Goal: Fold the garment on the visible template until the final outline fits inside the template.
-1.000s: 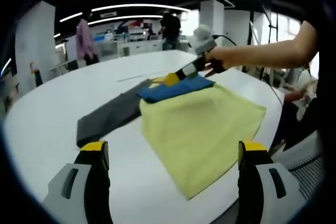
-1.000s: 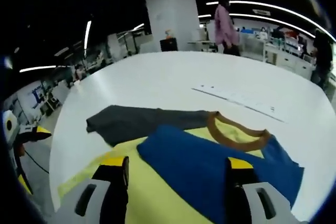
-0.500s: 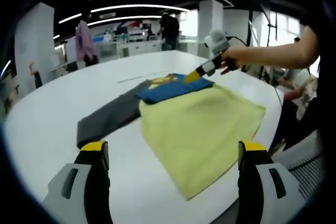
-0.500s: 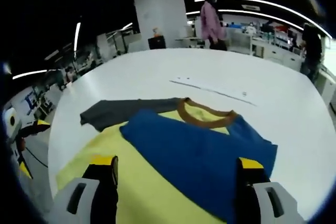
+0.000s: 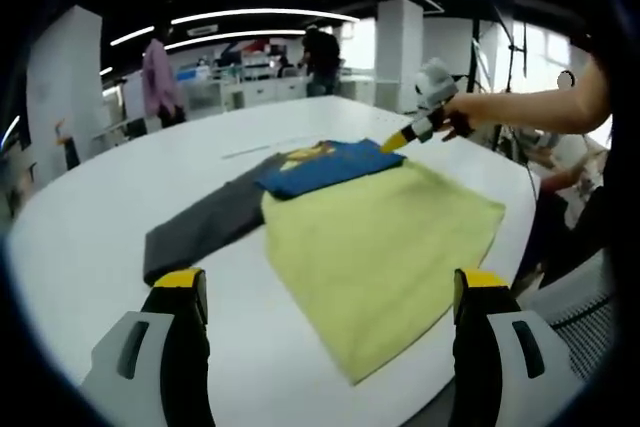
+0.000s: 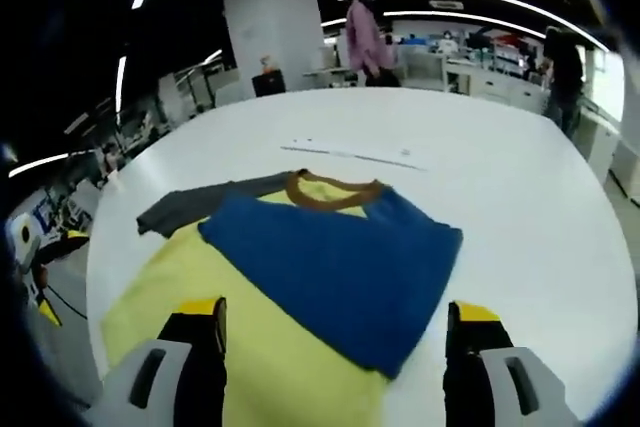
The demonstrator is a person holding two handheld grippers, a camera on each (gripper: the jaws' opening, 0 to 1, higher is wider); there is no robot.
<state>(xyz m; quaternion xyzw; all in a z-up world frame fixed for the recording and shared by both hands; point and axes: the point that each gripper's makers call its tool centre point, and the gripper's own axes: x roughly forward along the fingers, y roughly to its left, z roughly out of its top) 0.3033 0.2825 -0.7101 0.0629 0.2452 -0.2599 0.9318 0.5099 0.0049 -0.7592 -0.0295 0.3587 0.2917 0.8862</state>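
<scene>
Both your claws are hanging wide apart, holding nothing; the soft, floppy yellow-and-blue shirt (image 6: 330,267) is probably easiest pinched at its corners.

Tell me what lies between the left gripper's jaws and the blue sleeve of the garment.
In the left gripper view, a bare strip of white table, then the garment's yellow-green body, lies before the blue sleeve.

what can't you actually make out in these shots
- Template: the garment covers the table where it would lie, in both views.
- Garment's near edge: cut off behind the right gripper in the right gripper view.
- Marks on the thin strip: too small.
- Grey sleeve end: blurred, left gripper view.
</scene>
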